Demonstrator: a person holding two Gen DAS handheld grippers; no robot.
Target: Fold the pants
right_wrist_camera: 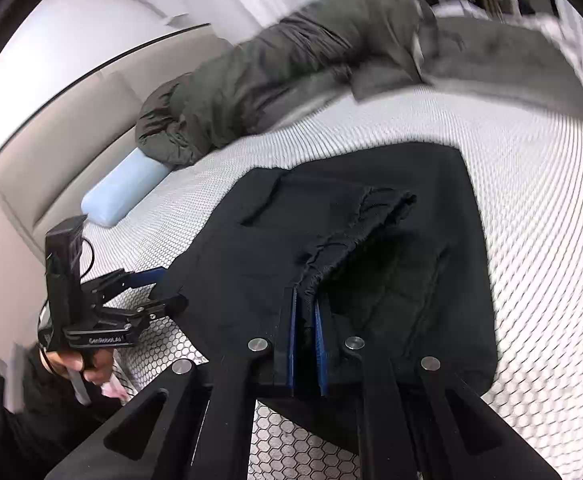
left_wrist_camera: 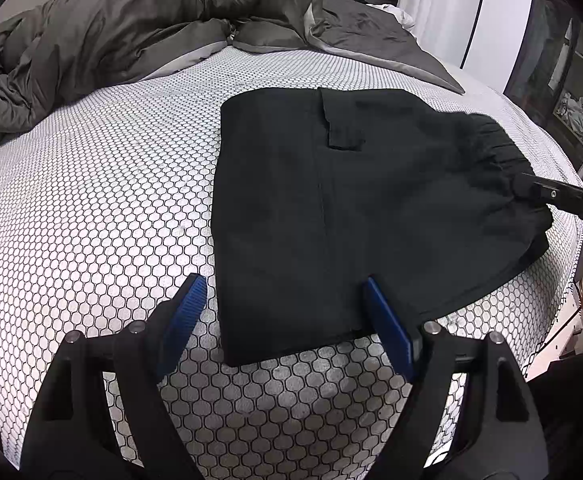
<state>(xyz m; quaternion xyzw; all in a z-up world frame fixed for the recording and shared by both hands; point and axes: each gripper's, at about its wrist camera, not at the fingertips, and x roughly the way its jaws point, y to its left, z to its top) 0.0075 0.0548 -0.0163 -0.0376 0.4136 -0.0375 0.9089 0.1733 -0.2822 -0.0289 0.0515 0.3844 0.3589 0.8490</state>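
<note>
Black pants [left_wrist_camera: 331, 208] lie partly folded on the bed's honeycomb-patterned sheet [left_wrist_camera: 91, 200], a flap pocket on top. My left gripper [left_wrist_camera: 283, 292] is open, its blue pads either side of the near folded corner, one over the cloth, one over the sheet. My right gripper [right_wrist_camera: 306, 300] is shut on the gathered elastic waistband [right_wrist_camera: 343, 240] and holds it lifted over the pants [right_wrist_camera: 251, 264]. It shows in the left wrist view [left_wrist_camera: 531, 190] at the right edge. The left gripper shows in the right wrist view [right_wrist_camera: 159, 288], open at the pants' left edge.
A rumpled olive-grey duvet [left_wrist_camera: 131, 28] and grey pillows [left_wrist_camera: 363, 28] fill the far side of the bed. A light blue bolster [right_wrist_camera: 127, 188] lies by the padded headboard [right_wrist_camera: 63, 128]. A shelf unit [left_wrist_camera: 563, 64] stands past the bed's right edge.
</note>
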